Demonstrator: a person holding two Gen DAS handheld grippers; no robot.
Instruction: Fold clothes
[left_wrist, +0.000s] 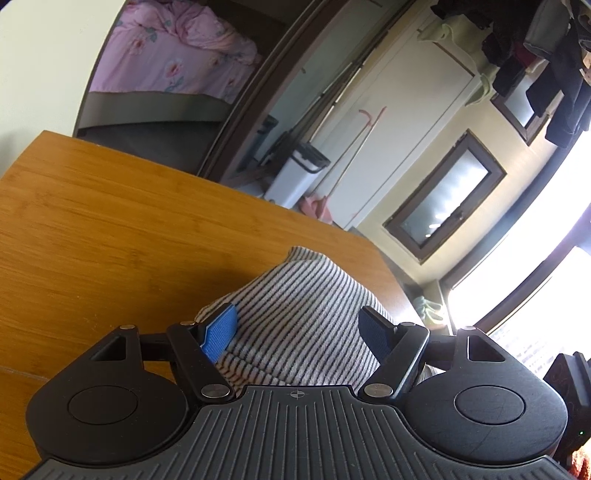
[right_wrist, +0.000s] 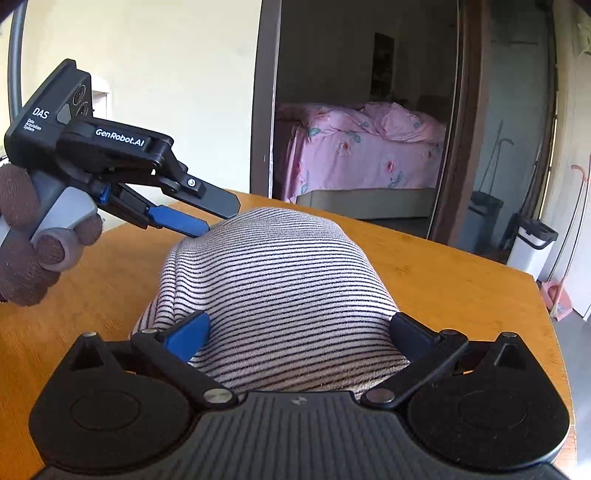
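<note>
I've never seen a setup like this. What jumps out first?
A folded black-and-white striped garment lies in the middle of the wooden table. The left hand-held gripper, held in a brown-gloved hand, reaches its far edge, jaws apart. Through the doorway behind, a bed with pink floral bedding stands out.

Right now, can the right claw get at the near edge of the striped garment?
Probably yes. The right claw stands wide open just over the near end of the folded striped garment on the wooden table, nothing between. The left claw sits at the far end, out of its way.
</note>
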